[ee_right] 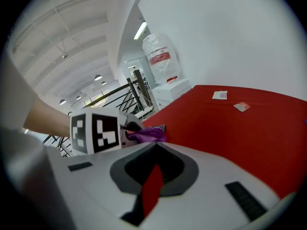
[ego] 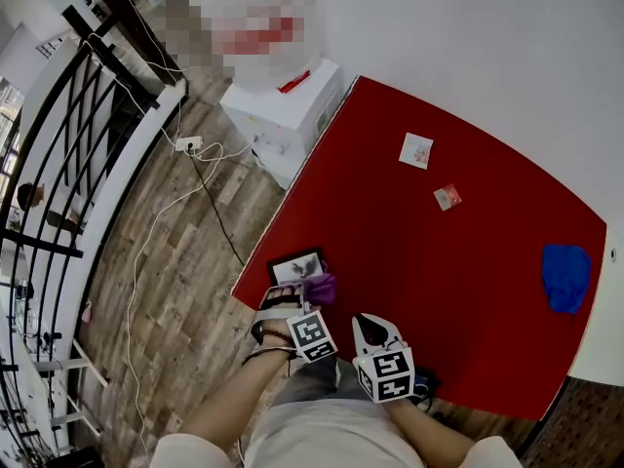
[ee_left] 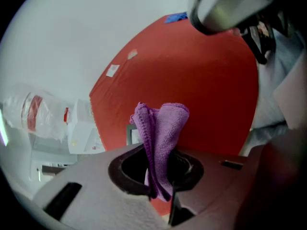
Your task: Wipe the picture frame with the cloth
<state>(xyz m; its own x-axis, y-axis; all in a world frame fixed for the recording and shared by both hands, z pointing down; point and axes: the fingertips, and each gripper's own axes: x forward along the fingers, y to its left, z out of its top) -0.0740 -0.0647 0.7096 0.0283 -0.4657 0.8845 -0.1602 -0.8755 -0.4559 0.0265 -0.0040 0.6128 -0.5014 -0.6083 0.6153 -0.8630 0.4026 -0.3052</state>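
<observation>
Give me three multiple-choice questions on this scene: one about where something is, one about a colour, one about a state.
1. Where on the red table is the picture frame? A far edge; B near left corner; C centre.
2. What colour is the cloth held by the left gripper? A blue; B purple; C white.
3. How is the left gripper? A open, empty; B shut on the cloth; C open around the frame.

Answers: B, the frame lies by that corner; B, the cloth shows purple; B, its jaws pinch the cloth.

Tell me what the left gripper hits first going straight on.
Likely the picture frame, just ahead on the red table; the purple cloth held by the left gripper would touch first.
</observation>
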